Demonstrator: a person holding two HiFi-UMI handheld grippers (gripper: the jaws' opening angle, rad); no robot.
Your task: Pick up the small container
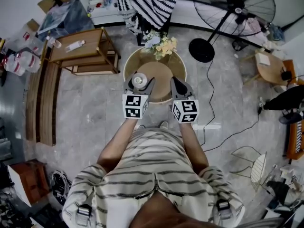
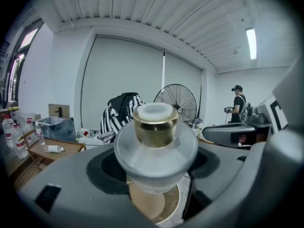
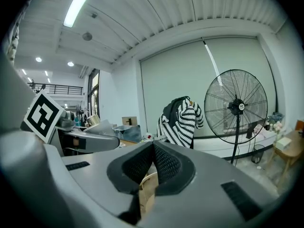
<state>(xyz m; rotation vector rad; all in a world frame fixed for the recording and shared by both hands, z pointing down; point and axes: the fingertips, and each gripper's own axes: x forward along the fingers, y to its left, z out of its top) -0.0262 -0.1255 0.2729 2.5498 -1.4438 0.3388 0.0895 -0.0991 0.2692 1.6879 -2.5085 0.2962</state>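
A small frosted-glass container with a gold collar and white cap sits upright between the jaws of my left gripper, which is shut on its round body and holds it above the round wooden table. In the head view the container shows at the tip of the left gripper, over the table's left part. My right gripper hovers beside it over the table's right edge; in the right gripper view its black pads meet with nothing between them, so the right gripper is shut and empty.
A vase of flowers stands at the table's far edge. A standing fan with a cable on the floor is to the right, a wooden bench-shelf to the left, a striped garment behind. A person stands far off.
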